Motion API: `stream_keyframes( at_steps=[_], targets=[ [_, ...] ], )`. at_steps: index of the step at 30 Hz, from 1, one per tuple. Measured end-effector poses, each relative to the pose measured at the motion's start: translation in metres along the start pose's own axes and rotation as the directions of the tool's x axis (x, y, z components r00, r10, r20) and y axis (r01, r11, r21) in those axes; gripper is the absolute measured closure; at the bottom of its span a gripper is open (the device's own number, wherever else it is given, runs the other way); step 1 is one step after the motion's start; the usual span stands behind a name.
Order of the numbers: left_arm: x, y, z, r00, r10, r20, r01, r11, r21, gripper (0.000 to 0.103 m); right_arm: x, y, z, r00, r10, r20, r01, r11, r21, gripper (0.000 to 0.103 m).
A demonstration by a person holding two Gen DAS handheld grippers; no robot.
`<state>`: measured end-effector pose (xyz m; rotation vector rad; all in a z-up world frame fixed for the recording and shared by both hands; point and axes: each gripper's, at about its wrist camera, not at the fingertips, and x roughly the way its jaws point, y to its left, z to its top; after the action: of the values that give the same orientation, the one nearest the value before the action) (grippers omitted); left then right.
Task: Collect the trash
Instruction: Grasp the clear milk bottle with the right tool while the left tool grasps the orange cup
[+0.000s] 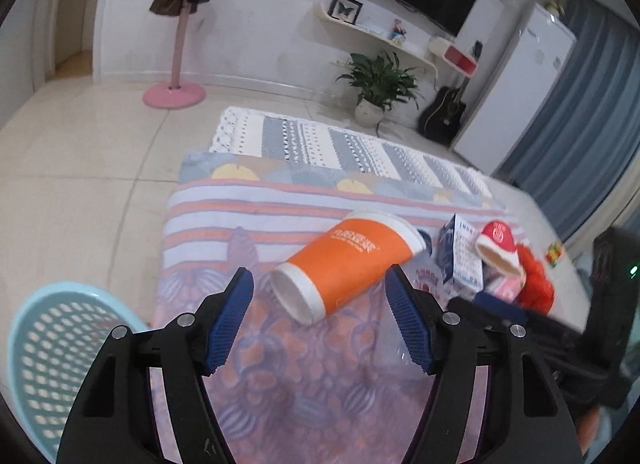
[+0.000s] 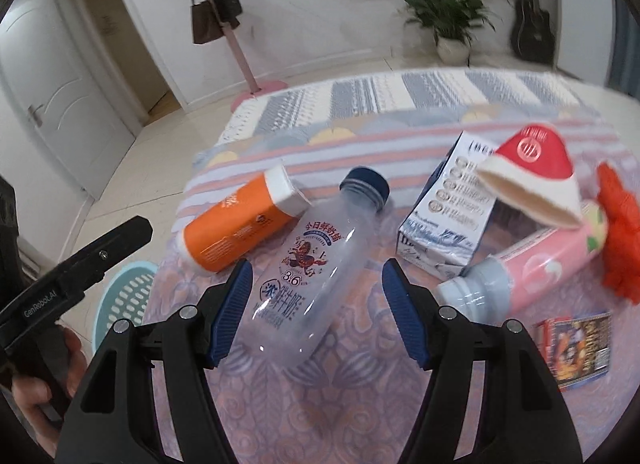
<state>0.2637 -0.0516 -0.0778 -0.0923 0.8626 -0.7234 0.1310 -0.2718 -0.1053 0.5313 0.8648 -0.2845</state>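
An orange paper cup [image 1: 344,260] lies on its side on the patterned cloth. My left gripper [image 1: 320,284] is open, its blue pads either side of the cup's base end, not touching it. A clear plastic milk bottle [image 2: 308,268] with a dark cap lies between the open pads of my right gripper [image 2: 318,280], which hovers over it. The orange cup [image 2: 236,224] shows left of the bottle. A white and blue carton [image 2: 448,212], a red and white cup [image 2: 532,176], a pink bottle [image 2: 532,268] and red crumpled material [image 2: 620,236] lie to the right.
A light blue perforated basket [image 1: 60,348] stands on the floor left of the table, also in the right wrist view [image 2: 124,296]. A small printed packet [image 2: 576,344] lies at the right. A striped rug [image 1: 340,148], potted plant [image 1: 380,84], guitar and pink coat stand are beyond.
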Motion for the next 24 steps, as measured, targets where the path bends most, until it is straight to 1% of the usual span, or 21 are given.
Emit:
stream_keyframes(
  at_steps=[2,4,6,7,12,14,16,17,19,20,22,24],
  targets=[
    [0.007,-0.001,-0.001,1.000,-0.007,-0.003,0.007,1.000,-0.008,0.036,0.008,0.000,0.002,1.000,-0.001,-0.007,0.001,1.000,0.022,0.039],
    [0.017,-0.004,0.002,1.000,-0.006,-0.014,0.006,1.000,0.005,0.037,0.015,0.004,0.003,0.999,-0.030,-0.014,0.031,0.999,0.033,0.039],
    [0.023,-0.005,0.005,1.000,-0.018,-0.008,0.018,1.000,0.000,0.037,0.023,0.007,0.004,0.999,-0.032,-0.036,0.034,0.998,0.045,0.035],
    [0.025,-0.004,0.007,1.000,-0.030,-0.005,0.029,0.999,-0.014,0.037,0.028,0.009,0.004,0.998,-0.039,-0.051,0.042,0.998,0.053,0.035],
    [0.033,0.000,0.010,0.999,-0.048,-0.003,0.048,0.997,-0.053,0.038,0.046,0.014,0.000,0.992,-0.069,-0.106,0.074,0.997,0.038,0.035],
    [0.037,-0.001,0.009,0.999,-0.050,-0.017,0.049,0.998,-0.050,0.038,0.048,0.012,-0.001,0.992,-0.055,-0.110,0.059,0.998,0.038,0.035],
    [0.040,-0.002,0.007,0.998,-0.049,-0.034,0.048,0.998,-0.042,0.038,0.047,0.011,-0.002,0.992,-0.058,-0.111,0.062,0.998,0.029,0.035],
    [0.041,-0.002,0.007,0.998,-0.055,-0.040,0.053,0.998,-0.039,0.038,0.046,0.010,-0.002,0.992,-0.064,-0.110,0.066,0.998,0.021,0.035],
    [0.043,-0.006,0.006,0.995,-0.077,-0.060,0.075,0.997,-0.032,0.038,0.042,0.006,-0.003,0.991,-0.073,-0.108,0.074,0.997,0.010,0.044],
    [0.043,-0.008,0.006,0.994,-0.088,-0.069,0.087,0.996,-0.026,0.038,0.040,0.004,-0.004,0.991,-0.080,-0.108,0.081,0.997,0.007,0.046],
    [0.043,-0.012,0.005,0.990,-0.101,-0.101,0.101,0.995,-0.001,0.038,0.034,-0.004,-0.004,0.990,-0.098,-0.101,0.099,0.995,0.000,0.048],
    [0.043,-0.018,0.003,0.987,-0.098,-0.125,0.103,0.994,0.036,0.038,0.029,-0.012,-0.005,0.989,-0.110,-0.100,0.111,0.994,0.000,0.049]
  ],
)
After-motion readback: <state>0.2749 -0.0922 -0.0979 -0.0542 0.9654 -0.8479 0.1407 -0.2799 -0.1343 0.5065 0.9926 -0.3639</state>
